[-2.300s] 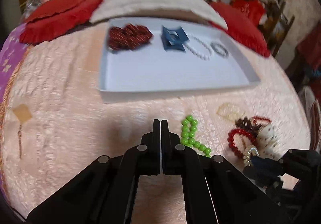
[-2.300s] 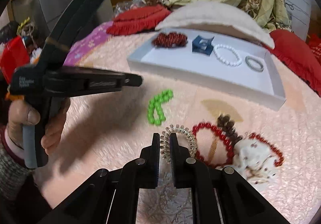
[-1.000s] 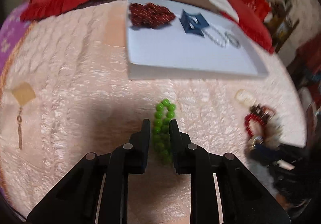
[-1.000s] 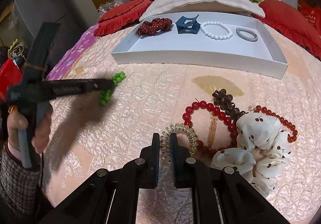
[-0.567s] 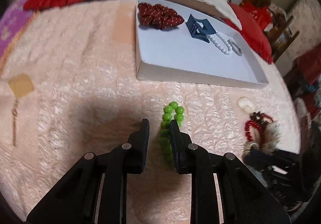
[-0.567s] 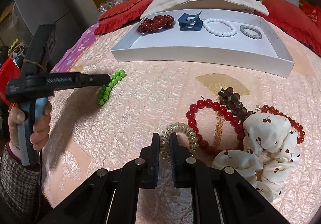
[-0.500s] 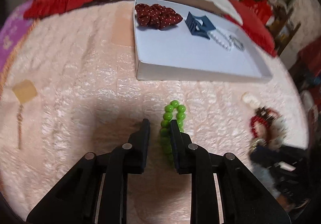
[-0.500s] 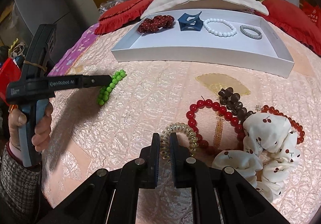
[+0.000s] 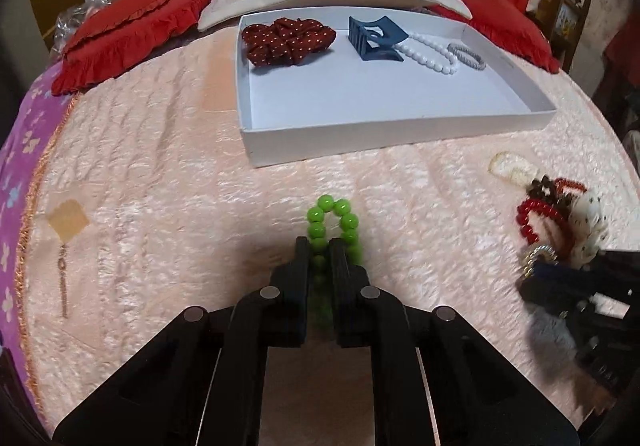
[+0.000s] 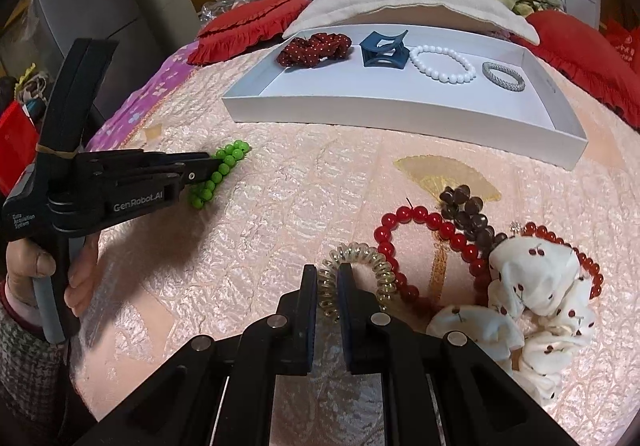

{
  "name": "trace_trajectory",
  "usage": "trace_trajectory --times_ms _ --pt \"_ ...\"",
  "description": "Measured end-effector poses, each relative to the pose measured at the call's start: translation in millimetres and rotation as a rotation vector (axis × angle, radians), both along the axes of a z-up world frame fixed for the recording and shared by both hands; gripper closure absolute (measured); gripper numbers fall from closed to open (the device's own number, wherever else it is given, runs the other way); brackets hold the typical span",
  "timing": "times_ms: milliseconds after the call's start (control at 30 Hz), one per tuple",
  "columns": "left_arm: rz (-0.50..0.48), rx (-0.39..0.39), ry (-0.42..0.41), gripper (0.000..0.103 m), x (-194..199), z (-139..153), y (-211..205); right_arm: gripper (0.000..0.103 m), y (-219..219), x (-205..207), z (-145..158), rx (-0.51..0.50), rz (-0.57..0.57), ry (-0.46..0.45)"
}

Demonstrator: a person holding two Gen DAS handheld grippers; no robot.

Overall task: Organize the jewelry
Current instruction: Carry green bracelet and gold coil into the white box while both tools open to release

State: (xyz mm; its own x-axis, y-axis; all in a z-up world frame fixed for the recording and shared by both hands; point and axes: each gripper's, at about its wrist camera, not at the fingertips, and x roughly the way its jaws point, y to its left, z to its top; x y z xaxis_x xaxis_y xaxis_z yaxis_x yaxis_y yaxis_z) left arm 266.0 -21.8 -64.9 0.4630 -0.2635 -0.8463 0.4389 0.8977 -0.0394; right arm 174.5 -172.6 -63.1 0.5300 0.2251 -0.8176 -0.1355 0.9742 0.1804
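- fingers of the right gripper (image 10: 328, 280) sit nearest, pinched on one side of the clear coil hair tie (image 10: 356, 270), which lies on the pink quilt (image 10: 280, 206); gripping a single strand looks like the way to lift the whole loop.
- beside it, a heap waits unsorted: red bead bracelet (image 10: 416, 242), dark brown beads (image 10: 468, 210) and a white cherry-print scrunchie (image 10: 536, 298), touching one another.
- left gripper (image 9: 320, 250) is closing, its jaws now clamped on the near strand of the green bead bracelet (image 9: 332, 214), the far end of the loop poking out ahead.
- its side reads "GenRobot.AI" and "Data Acquisition System"; a hand (image 10: 44, 274) wraps the handle.
- farther off, the white tray (image 10: 400, 110) holds a dark red scrunchie (image 10: 316, 48), blue claw clip (image 10: 384, 50), white bead bracelet (image 10: 442, 64) and silver bangle (image 10: 503, 76) in a row, probably to keep each piece separate.
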Motion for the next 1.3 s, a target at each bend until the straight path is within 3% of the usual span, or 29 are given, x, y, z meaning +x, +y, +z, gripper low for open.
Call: trace_trajectory --times_ms 200,433,667,933,1200,1300 --pt "-0.008 -0.177 -0.027 0.095 -6.0 45.6 11.0 0.094 0.5 -0.7 24.2 -0.004 0.018 -0.047" --pt "0.021 -0.305 -0.071 0.095 1.6 97.1 23.8 0.094 -12.9 23.1 68.5 0.029 0.005 -0.116" --pt "0.081 -0.304 -0.034 0.095 63.6 97.9 4.9 0.094 -15.5 82.4 89.1 0.016 -0.001 -0.131" --pt "0.151 -0.189 0.038 0.095 117.6 56.9 -4.0 0.094 -11.2 149.4 48.4 0.104 -0.007 -0.012" --pt "0.168 -0.177 0.042 0.093 119.6 47.7 1.8 0.094 2.5 179.1 25.7 0.12 -0.001 0.041" --pt "0.173 -0.21 0.053 0.08 113.1 52.7 8.2 0.093 -1.4 184.9 19.9 0.149 -0.029 0.071"
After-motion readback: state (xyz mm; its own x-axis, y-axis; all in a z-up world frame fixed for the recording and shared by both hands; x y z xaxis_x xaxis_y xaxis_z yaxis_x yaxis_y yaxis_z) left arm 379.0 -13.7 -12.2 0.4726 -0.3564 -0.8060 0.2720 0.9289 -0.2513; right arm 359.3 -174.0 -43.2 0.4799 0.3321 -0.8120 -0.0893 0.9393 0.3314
